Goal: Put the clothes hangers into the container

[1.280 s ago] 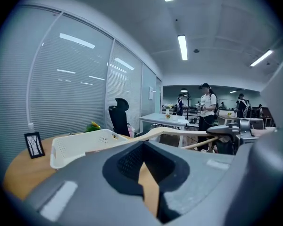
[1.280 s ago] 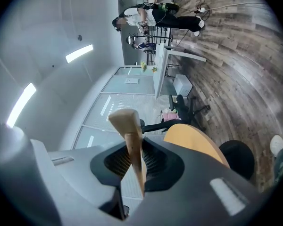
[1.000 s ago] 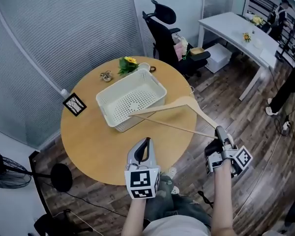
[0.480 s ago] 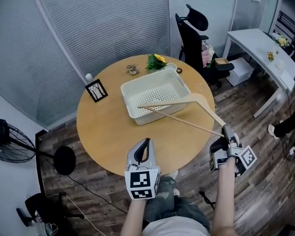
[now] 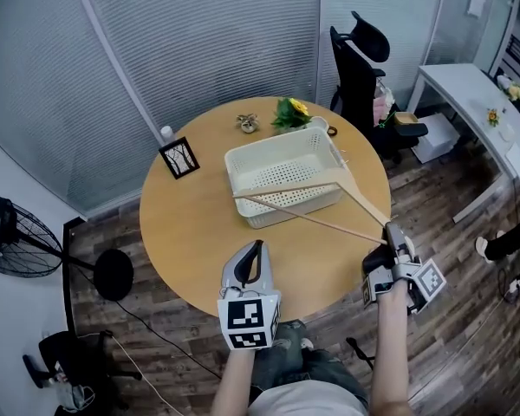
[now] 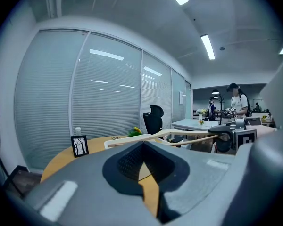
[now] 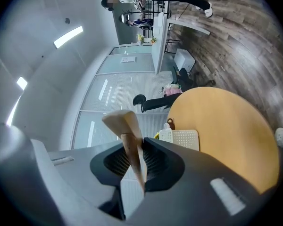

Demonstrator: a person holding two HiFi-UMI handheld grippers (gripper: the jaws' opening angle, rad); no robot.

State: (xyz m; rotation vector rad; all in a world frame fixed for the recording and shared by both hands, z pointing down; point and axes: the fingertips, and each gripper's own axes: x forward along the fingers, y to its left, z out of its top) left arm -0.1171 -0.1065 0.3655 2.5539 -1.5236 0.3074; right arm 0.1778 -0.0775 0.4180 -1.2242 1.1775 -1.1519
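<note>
A wooden clothes hanger is held up at a slant, one arm's end pinched in my right gripper, which is shut on it off the table's right front edge. The hanger's other arm and bar reach left over the white perforated basket, which stands on the round wooden table. In the right gripper view the hanger rises from between the shut jaws of the right gripper, with the basket beyond. My left gripper hovers over the table's front edge, shut and empty; its own view shows the hanger ahead.
A small framed picture, a little bottle, a small ornament and yellow flowers sit along the table's far side. A black office chair and white desk stand beyond; a fan is at left.
The right gripper has carried the hanger left, so its far arm now lies over the basket's front part. The head view has shifted. The left gripper has stayed put.
</note>
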